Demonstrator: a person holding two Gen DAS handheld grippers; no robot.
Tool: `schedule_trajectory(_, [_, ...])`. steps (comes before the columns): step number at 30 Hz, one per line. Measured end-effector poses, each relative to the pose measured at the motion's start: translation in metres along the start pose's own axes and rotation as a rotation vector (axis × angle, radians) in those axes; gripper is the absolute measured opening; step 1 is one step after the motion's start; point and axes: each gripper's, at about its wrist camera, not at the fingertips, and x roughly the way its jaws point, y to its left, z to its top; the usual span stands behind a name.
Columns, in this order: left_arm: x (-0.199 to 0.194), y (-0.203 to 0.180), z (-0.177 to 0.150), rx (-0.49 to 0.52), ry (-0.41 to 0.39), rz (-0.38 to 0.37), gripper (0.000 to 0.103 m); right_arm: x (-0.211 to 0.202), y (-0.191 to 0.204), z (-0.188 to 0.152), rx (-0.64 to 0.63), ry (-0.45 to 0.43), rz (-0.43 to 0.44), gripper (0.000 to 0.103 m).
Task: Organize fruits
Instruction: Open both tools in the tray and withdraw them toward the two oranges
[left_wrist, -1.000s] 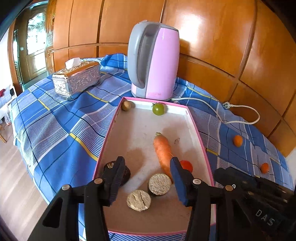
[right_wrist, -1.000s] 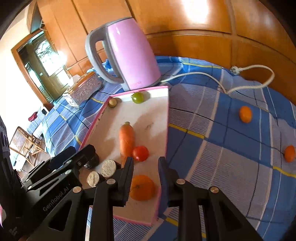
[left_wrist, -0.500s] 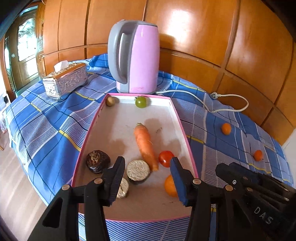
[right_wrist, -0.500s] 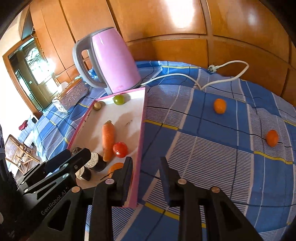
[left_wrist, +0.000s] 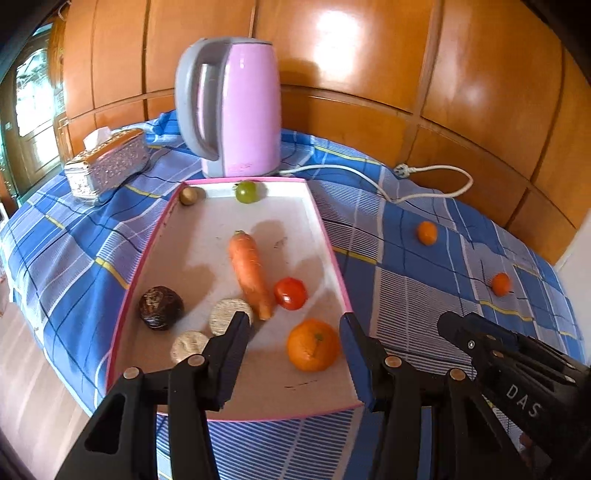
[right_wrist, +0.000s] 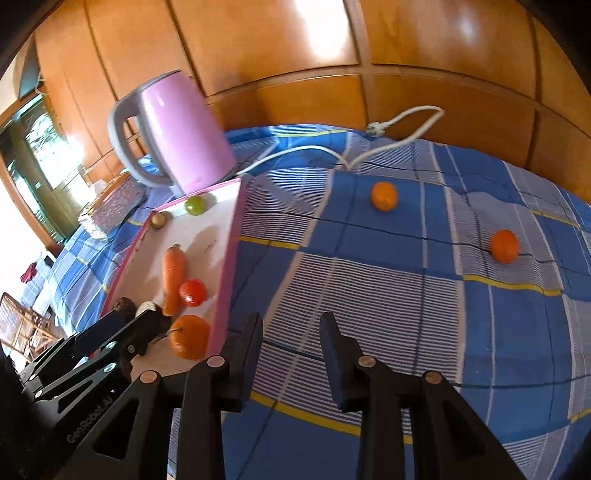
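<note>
At the far left of the bench (left_wrist: 66, 258), which wears a blue plaid cloth, sits a silver tissue box (left_wrist: 107, 166). To its right a pink kettle (left_wrist: 229, 107) stands upright just behind the far edge of a pink-rimmed tray (left_wrist: 328, 243).

Inside the tray, from left to right: a dark wrinkled fruit (left_wrist: 160, 307) and two pale round cakes (left_wrist: 231, 315) near the front, a small brown nut-like ball (left_wrist: 187, 195) in the far left corner, a green grape (left_wrist: 246, 191) against the far wall, a carrot (left_wrist: 249, 271) lying lengthwise in the middle, a red tomato (left_wrist: 290, 293) beside its tip, and a large orange (left_wrist: 313, 345) at the near right.

The left claw (left_wrist: 293, 349) hangs over the tray's near end, released, its fingers standing either side of the large orange without touching it.

Right of the tray the right claw (right_wrist: 290, 354) is over bare cloth, its jaws having just parted a little, nothing between them. Farther right a white cord and plug (right_wrist: 376, 128) trail behind two small oranges, one nearer the tray (right_wrist: 384, 195) and one well to the right (right_wrist: 504, 246), both on the cloth.
</note>
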Motion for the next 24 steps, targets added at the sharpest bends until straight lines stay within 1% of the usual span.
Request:
schedule_trajectory(7, [0.004,-0.018,-0.005,0.042,0.016,-0.02,0.051,-0.002,-0.02,-0.003,0.039,-0.004,-0.033,0.032])
schedule_trajectory(12, [0.008,-0.031,-0.008,0.083,0.031,-0.045,0.051,0.001,-0.032,-0.006,0.073,0.009,-0.058,0.032])
schedule_trajectory(19, [0.012,-0.054,0.003,0.135,0.019,-0.088,0.051,-0.001,-0.054,-0.009,0.119,0.01,-0.096,0.032])
schedule_trajectory(24, [0.021,-0.071,0.007,0.167,0.036,-0.116,0.051,-0.004,-0.075,-0.007,0.164,0.002,-0.127,0.032])
